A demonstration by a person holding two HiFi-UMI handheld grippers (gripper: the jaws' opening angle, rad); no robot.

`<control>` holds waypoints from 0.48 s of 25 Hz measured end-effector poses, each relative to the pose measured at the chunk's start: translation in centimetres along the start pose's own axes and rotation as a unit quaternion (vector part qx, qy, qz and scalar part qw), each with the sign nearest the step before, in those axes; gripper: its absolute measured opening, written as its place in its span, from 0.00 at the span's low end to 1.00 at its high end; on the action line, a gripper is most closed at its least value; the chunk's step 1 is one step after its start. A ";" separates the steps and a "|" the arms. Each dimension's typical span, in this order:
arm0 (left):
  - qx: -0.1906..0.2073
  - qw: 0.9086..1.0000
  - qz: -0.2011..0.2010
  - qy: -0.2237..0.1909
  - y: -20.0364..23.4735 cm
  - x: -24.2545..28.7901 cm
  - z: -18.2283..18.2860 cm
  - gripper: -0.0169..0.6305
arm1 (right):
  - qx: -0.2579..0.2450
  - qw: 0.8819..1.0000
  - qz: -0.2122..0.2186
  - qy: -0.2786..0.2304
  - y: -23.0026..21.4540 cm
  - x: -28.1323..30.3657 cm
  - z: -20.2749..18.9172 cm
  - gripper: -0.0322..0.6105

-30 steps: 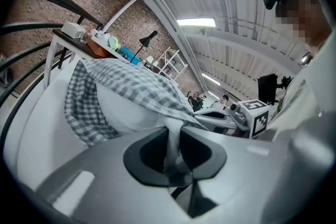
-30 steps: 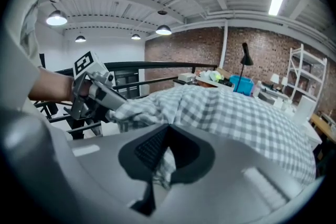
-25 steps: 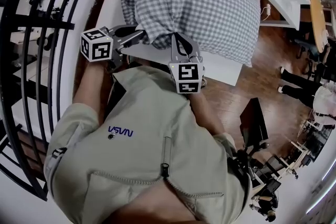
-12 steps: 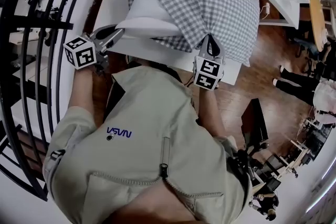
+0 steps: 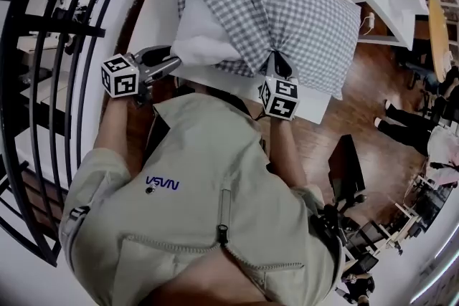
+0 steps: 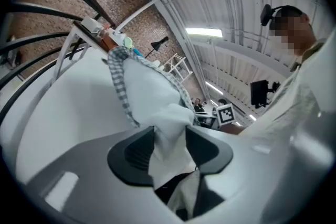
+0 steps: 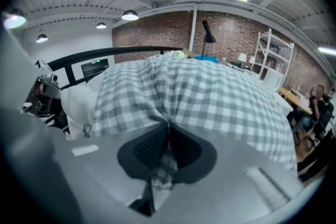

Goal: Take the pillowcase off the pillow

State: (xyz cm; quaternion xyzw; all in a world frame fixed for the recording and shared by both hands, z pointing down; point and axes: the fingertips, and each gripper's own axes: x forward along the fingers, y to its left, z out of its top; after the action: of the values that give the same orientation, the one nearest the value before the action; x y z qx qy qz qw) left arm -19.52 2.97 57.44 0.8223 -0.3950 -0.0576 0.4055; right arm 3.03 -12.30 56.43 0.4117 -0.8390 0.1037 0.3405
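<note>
I am partway through the pull-off. The checked pillowcase (image 5: 301, 11) is covering most of the pillow (image 5: 197, 39), which is lying on the white counter (image 5: 154, 3), but one white end of the pillow is already showing bare at the near left. My left gripper (image 6: 169, 136) is holding that bare corner. Its fingers (image 6: 137, 149) have just been opening wider, with the white cloth bunched between them and touching both. My right gripper (image 7: 167, 147) is pinching the case's gathered edge, fingers closed tight on the checks. I am judging that most of the sliding is left to do.
</note>
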 end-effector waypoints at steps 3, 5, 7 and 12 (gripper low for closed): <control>0.038 0.999 -0.005 0.027 -2.2 -1.5 1.0 0.36 | 0.007 0.999 0.047 -0.019 0.9 -1.6 1.4 0.17; 0.058 0.998 0.006 0.025 -3.1 -2.3 2.6 0.38 | 0.008 0.996 0.082 -0.036 1.5 -2.8 2.6 0.22; 0.076 0.997 0.028 -0.001 -3.4 -3.0 4.9 0.41 | 0.006 0.991 0.118 -0.057 2.0 -3.9 3.9 0.23; 0.083 0.975 0.169 -0.122 -0.6 -4.1 11.4 0.41 | -0.003 0.973 0.191 -0.132 3.1 -6.3 8.6 0.23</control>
State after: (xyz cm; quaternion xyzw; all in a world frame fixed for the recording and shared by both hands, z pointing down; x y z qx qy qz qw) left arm -26.70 -1.04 48.44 0.7613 -0.5779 -0.0555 0.2887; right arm -0.76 -10.32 46.16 0.2525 -0.9400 0.1092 0.2019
